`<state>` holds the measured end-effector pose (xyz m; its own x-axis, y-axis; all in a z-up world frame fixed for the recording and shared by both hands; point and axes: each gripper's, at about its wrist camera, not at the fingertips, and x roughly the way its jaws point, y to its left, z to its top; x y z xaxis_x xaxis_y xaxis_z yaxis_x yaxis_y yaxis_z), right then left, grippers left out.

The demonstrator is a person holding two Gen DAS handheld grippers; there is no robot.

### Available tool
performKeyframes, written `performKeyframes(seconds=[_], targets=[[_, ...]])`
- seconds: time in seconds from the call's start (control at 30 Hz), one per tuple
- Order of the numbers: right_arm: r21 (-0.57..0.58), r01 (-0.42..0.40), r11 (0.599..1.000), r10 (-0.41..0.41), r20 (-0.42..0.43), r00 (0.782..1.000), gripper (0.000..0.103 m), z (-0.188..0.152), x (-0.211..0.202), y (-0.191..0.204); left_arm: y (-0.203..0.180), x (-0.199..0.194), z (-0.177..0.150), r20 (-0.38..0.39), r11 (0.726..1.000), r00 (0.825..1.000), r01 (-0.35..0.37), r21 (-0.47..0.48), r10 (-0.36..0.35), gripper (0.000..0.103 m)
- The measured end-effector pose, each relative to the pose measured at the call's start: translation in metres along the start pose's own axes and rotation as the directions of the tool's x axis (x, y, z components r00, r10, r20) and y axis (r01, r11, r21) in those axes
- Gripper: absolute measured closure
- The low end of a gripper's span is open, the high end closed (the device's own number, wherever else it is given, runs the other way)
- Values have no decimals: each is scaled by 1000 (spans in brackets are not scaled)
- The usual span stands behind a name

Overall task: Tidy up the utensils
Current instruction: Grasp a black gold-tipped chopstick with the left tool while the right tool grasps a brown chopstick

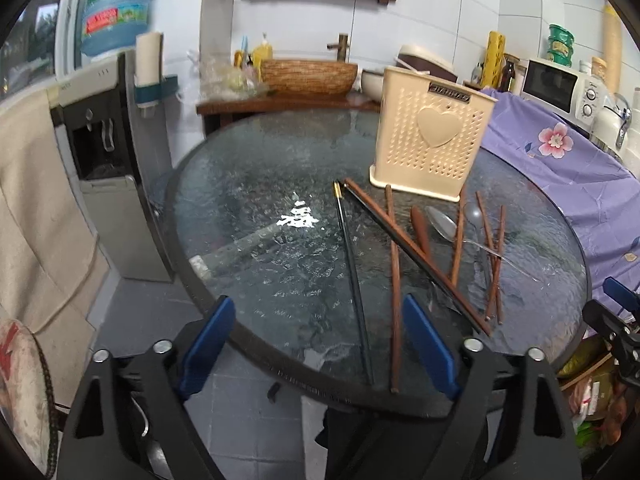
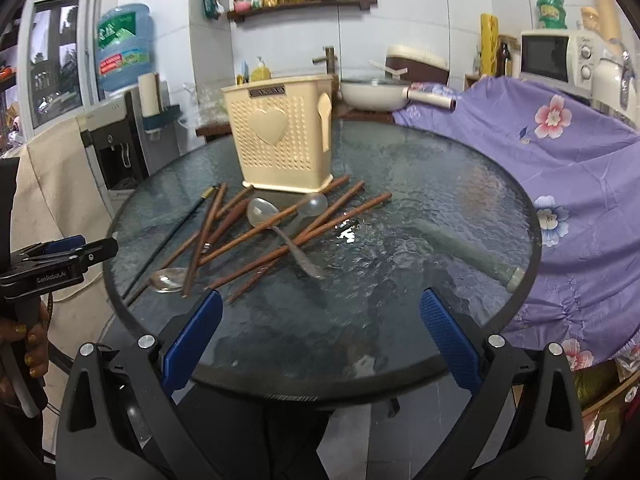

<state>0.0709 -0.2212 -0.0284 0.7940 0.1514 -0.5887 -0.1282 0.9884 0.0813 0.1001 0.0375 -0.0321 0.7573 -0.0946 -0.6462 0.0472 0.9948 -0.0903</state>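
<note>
A cream perforated utensil holder with a heart on its front stands upright on the round glass table; it also shows in the right wrist view. In front of it lie several brown wooden chopsticks, a black chopstick with a gold tip, a metal spoon and clear plastic spoons. My left gripper is open and empty over the table's near edge. My right gripper is open and empty near the table's front edge.
A purple floral cloth covers things right of the table. A water dispenser stands at the left. A counter behind holds a woven basin, a pan and a microwave. A grey-green handle lies on the table's right.
</note>
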Motion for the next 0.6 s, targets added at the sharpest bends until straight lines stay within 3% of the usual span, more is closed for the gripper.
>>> performKeyframes(seconds=[0.27, 0.43, 0.6], targets=[[136, -30, 990, 52, -155, 987, 32, 32, 52, -35, 5, 28, 23, -40, 999, 999, 0, 43, 1, 27], [266, -49, 963, 116, -241, 964, 55, 52, 86, -54, 5, 47, 39, -74, 997, 997, 18, 74, -13, 31], [300, -4, 954, 86, -260, 962, 59, 79, 108, -59, 8, 66, 56, -114, 996, 993, 26, 87, -16, 40]])
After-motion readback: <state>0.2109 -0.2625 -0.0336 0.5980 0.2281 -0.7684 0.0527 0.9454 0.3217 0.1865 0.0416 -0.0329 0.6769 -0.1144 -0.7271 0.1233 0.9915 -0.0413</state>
